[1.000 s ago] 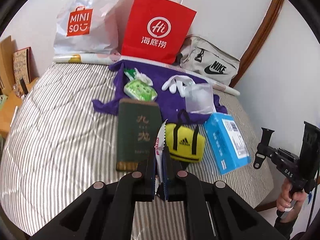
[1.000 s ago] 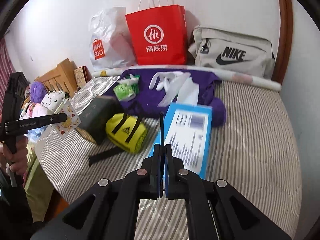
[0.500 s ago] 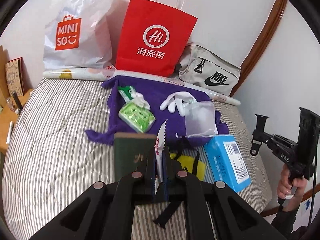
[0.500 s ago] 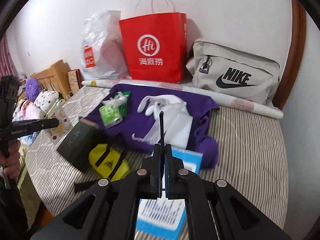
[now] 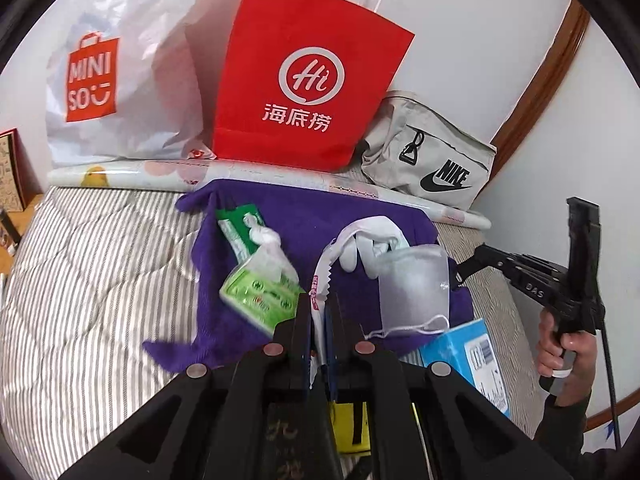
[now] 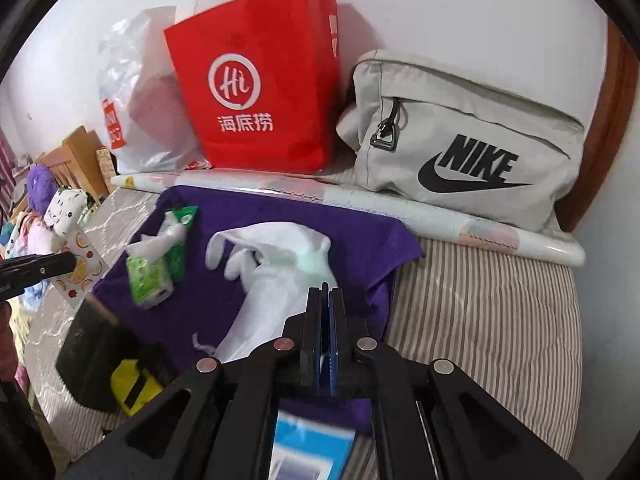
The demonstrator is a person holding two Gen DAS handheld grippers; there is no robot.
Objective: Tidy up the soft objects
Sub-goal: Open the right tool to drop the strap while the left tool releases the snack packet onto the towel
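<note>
My left gripper (image 5: 319, 312) is pinched tight on a thin sachet (image 5: 320, 280) with a serrated edge; from the right wrist view that packet (image 6: 80, 268) shows an orange-slice print and hangs off the left edge of the bed. My right gripper (image 6: 325, 300) has its jaws pressed fully together with nothing between them, hovering over the purple towel (image 6: 280, 220).

The towel is spread across the middle of the striped bed (image 6: 480, 312), reaching the far edge. On it lie a green tissue pack (image 5: 260, 292) toward its left side and white gloves (image 6: 272, 248) beside a translucent drawstring pouch (image 5: 412, 288) toward its right. At the near edge sit a blue box (image 5: 476, 356), a yellow mini duffel (image 6: 132, 388) and a dark green box (image 6: 88, 352).

Along the far edge a rolled paper tube (image 6: 360, 200) lies in front of a Miniso plastic bag (image 5: 120, 72), a red Haidilao paper bag (image 5: 304, 76) and a grey Nike pouch bag (image 6: 460, 140).
</note>
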